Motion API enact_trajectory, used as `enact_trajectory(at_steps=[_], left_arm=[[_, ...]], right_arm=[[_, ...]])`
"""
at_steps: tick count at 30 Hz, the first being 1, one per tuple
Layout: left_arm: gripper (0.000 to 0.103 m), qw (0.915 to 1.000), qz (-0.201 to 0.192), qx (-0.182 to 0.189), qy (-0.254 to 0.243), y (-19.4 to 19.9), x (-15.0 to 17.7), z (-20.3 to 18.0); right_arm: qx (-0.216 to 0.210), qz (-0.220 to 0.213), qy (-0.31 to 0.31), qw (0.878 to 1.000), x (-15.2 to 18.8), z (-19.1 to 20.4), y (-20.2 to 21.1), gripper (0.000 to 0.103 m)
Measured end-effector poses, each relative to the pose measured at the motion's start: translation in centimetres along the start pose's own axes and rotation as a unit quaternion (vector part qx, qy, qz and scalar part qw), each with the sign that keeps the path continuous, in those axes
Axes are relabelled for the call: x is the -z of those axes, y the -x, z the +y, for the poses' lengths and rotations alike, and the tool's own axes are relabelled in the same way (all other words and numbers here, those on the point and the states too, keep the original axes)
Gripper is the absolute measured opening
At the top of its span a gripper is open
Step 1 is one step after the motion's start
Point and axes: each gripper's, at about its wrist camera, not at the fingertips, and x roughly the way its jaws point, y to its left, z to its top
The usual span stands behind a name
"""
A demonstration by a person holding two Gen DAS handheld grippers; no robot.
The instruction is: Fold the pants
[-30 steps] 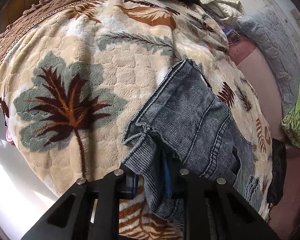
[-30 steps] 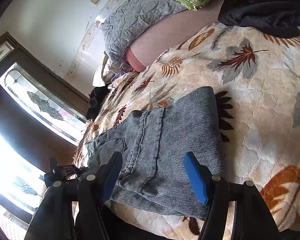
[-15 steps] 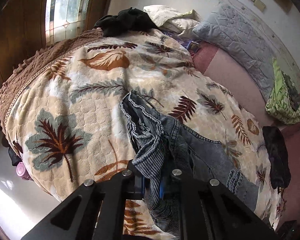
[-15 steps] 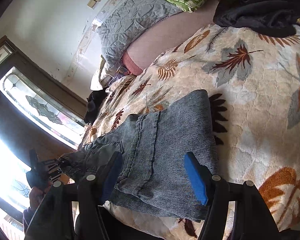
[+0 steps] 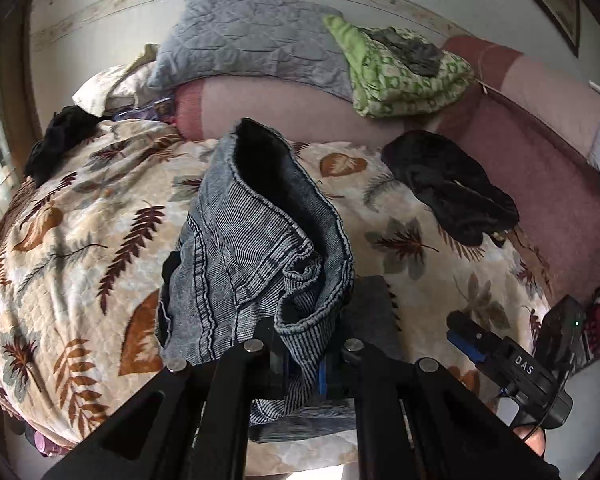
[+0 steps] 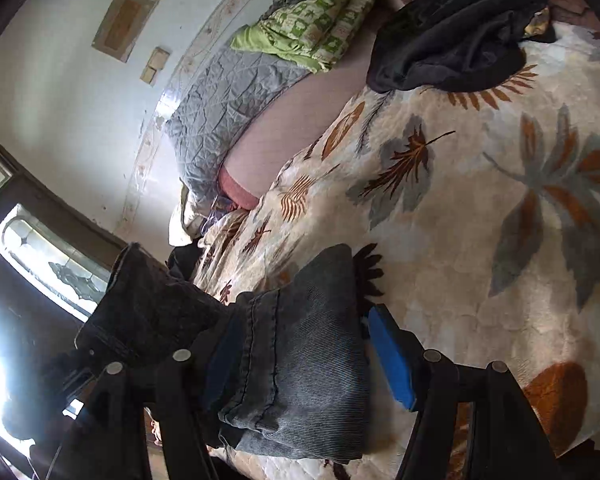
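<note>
Grey-blue jeans [image 5: 256, 252] hang bunched over the leaf-patterned blanket [image 5: 80, 240], their waist end lifted, with my left gripper [image 5: 304, 364] shut on a fold of the denim. In the right wrist view the folded leg part of the jeans [image 6: 316, 344] lies flat on the blanket [image 6: 480, 220]. My right gripper [image 6: 304, 360] is open and straddles it, its blue pads [image 6: 392, 356] on either side. The lifted waist end [image 6: 148, 308] hangs dark at the left. The right gripper [image 5: 480, 344] also shows low at the right of the left wrist view.
A black garment [image 5: 452, 192] lies on the blanket's far right. A green patterned quilt [image 5: 400, 76] and a grey pillow [image 5: 244, 40] rest against the wall. Another dark cloth [image 5: 60, 140] sits at the far left corner. A stained-glass window [image 6: 52, 268] is at the left.
The left gripper has closed on the waist end and carried it up and across the bed toward the folded legs, rolling as it went. The right gripper shifted a little.
</note>
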Motion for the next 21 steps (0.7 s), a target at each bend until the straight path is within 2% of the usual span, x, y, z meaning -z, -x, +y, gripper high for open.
enact_trajectory(at_steps=[4, 6, 8, 12, 13, 15, 17, 19, 21], left_arm=[[0.009, 0.9957, 0.059, 0.042, -0.058, -5.4, 3.0, -7.5], [0.01, 0.989, 0.109, 0.039, -0.092, -9.2, 5.4, -10.0], [0.01, 0.9841, 0.154, 0.031, -0.082, -11.4, 7.3, -10.3], [0.014, 0.9836, 0.13, 0.062, -0.109, -8.0, 7.1, -9.8], [0.019, 0.9831, 0.123, 0.084, -0.107, -6.4, 6.7, -9.2], [0.039, 0.9836, 0.096, 0.108, -0.109, -2.9, 5.9, -7.8], [0.057, 0.9875, 0.053, 0.093, -0.116, 0.1, 5.1, -6.3], [0.058, 0.9914, 0.014, 0.055, -0.118, 1.8, 4.1, -4.2], [0.059, 0.9926, -0.009, -0.005, -0.121, 1.9, 3.3, -2.0]], right_arm=[[0.005, -0.047, -0.051, 0.998, -1.7, -2.8, 2.6, 0.068], [0.011, -0.065, -0.076, 0.995, -2.5, -4.3, 3.7, 0.068], [0.012, -0.07, -0.093, 0.993, -2.9, -5.1, 4.3, 0.068], [0.008, -0.059, -0.095, 0.994, -3.2, -4.9, 3.8, 0.068], [0.007, -0.053, -0.089, 0.995, -3.1, -4.5, 3.4, 0.068], [0.004, -0.045, -0.073, 0.996, -2.7, -3.5, 2.6, 0.068], [0.002, -0.034, -0.05, 0.998, -2.2, -2.1, 1.7, 0.068], [0.003, -0.018, -0.021, 1.0, -1.5, -0.6, 0.7, 0.068], [-0.001, 0.005, 0.008, 1.0, -0.6, 0.8, -0.5, 0.068]])
